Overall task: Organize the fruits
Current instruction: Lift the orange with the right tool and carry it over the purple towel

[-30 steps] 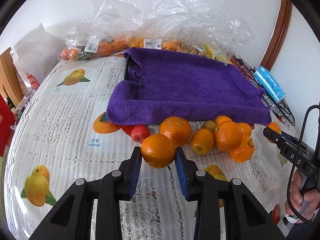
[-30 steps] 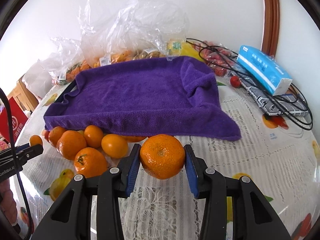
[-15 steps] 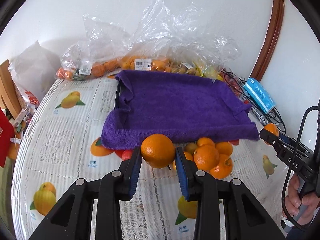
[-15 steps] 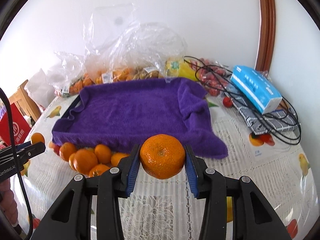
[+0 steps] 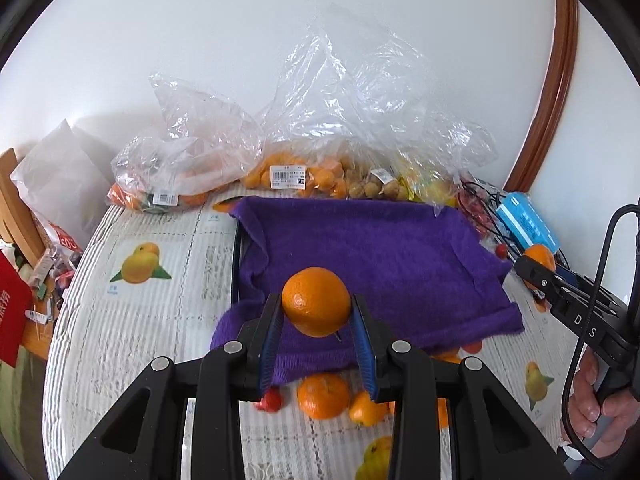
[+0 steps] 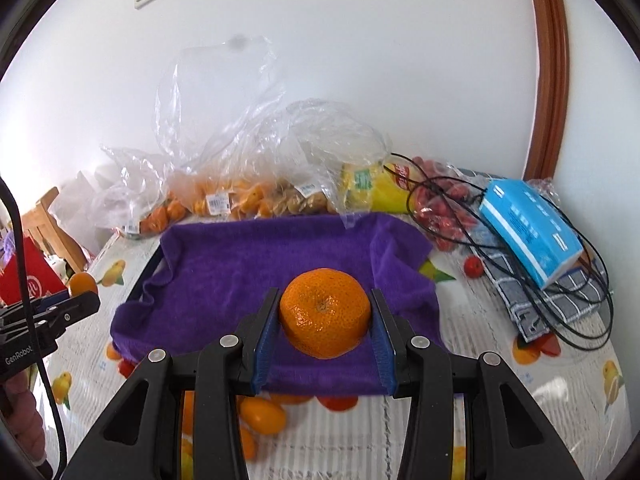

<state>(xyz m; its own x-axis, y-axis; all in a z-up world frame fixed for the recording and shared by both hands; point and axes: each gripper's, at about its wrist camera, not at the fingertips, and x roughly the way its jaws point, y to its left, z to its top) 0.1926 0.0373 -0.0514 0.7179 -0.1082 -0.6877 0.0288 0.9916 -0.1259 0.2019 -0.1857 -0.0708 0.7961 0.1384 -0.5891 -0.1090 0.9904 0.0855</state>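
Note:
My left gripper (image 5: 316, 312) is shut on an orange (image 5: 316, 302) and holds it in the air over the near edge of a tray covered with a purple towel (image 5: 380, 256). My right gripper (image 6: 325, 316) is shut on a flatter mandarin (image 6: 325, 312), also raised above the towel's (image 6: 248, 272) near edge. Several loose oranges (image 5: 323, 395) and a small red fruit (image 5: 271, 400) lie on the tablecloth in front of the tray. The right gripper shows at the right of the left wrist view (image 5: 538, 270), the left gripper at the left of the right wrist view (image 6: 80, 292).
Clear plastic bags of fruit (image 5: 296, 176) line the wall behind the tray. A blue tissue pack (image 6: 528, 232), black cables (image 6: 560, 300) and a checked cloth (image 6: 560, 300) lie at the right. A wooden chair (image 5: 16, 208) and red bag (image 5: 12, 312) stand at the left.
Both grippers have risen and moved forward with their fruit, from table level in front of the tray to above the towel's near edge. The loose fruit pile now lies below the grippers.

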